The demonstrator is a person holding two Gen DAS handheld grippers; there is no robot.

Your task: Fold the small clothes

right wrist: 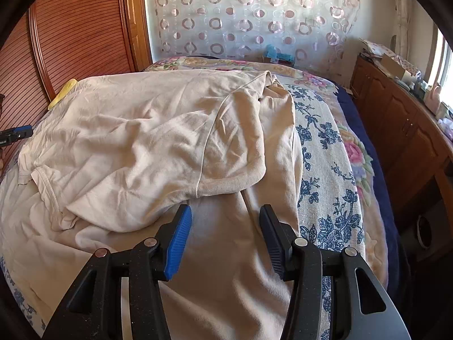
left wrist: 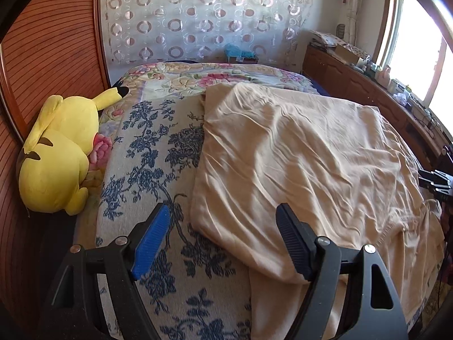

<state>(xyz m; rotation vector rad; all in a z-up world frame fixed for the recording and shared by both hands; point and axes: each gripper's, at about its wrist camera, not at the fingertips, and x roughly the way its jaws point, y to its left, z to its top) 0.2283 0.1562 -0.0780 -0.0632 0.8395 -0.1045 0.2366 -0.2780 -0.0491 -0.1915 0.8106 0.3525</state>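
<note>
A cream long-sleeved garment [left wrist: 297, 153] lies spread on the bed, its body folded over. In the left wrist view my left gripper [left wrist: 223, 212] hovers open over the garment's near left corner, nothing between its blue pads. In the right wrist view the same garment [right wrist: 136, 141] fills the middle, with a sleeve [right wrist: 235, 153] folded across it. My right gripper [right wrist: 225, 211] stands open just in front of the sleeve's cuff, above flat cloth, its pads not pressing on anything. The left gripper's tip [right wrist: 17, 134] shows at the far left edge of that view.
The bed carries a blue-flowered cover [left wrist: 147, 153] [right wrist: 325, 170]. A yellow plush toy [left wrist: 59, 153] lies at the bed's left side against a wooden slatted wall [left wrist: 42, 56]. A wooden cabinet [right wrist: 402, 130] with clutter runs along the right, under a window [left wrist: 419, 51].
</note>
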